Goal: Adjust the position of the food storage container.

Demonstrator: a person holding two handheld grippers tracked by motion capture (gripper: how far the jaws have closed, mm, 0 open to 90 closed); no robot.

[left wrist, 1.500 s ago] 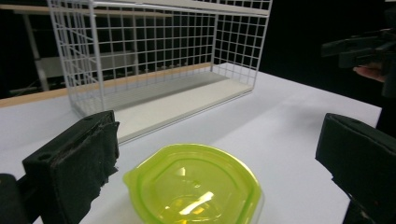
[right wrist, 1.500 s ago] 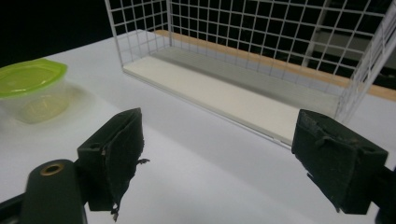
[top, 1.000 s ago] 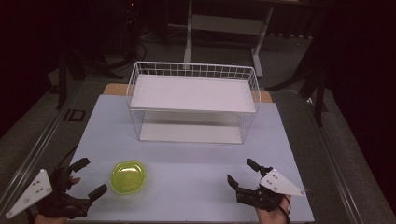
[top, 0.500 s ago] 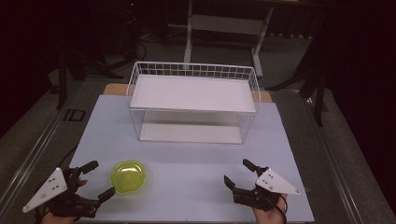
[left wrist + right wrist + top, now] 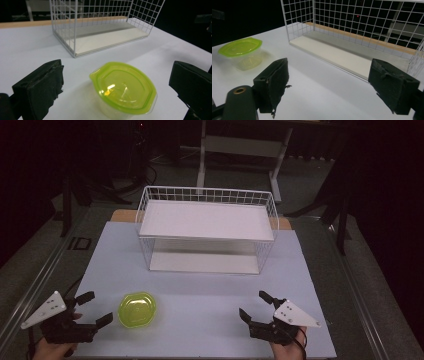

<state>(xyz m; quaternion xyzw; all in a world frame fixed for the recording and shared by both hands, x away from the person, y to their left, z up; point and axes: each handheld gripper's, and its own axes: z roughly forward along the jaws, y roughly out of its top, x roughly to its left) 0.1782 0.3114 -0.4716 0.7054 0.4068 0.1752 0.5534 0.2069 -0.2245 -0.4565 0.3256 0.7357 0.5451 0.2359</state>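
Container position decides the move: the lime-lidded plastic container [image 5: 137, 310] sits on the table [image 5: 210, 285] just ahead of the left tool [image 5: 95, 309], whose jaws gape wide and empty. The right tool [image 5: 256, 306], also wide open and empty, lies well apart. The left gripper view shows the lid's spout-like corner tab; the high view shows the white wire basket [image 5: 207, 195] beyond.

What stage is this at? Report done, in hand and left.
Done: nothing placed yet; the wire rack holds nothing. In hand: the left claw, jaws wide open, faces the lidded green container on the table without touching it. The right claw is open, idle. Left: closing on the container and lifting it, probably toward the rack.
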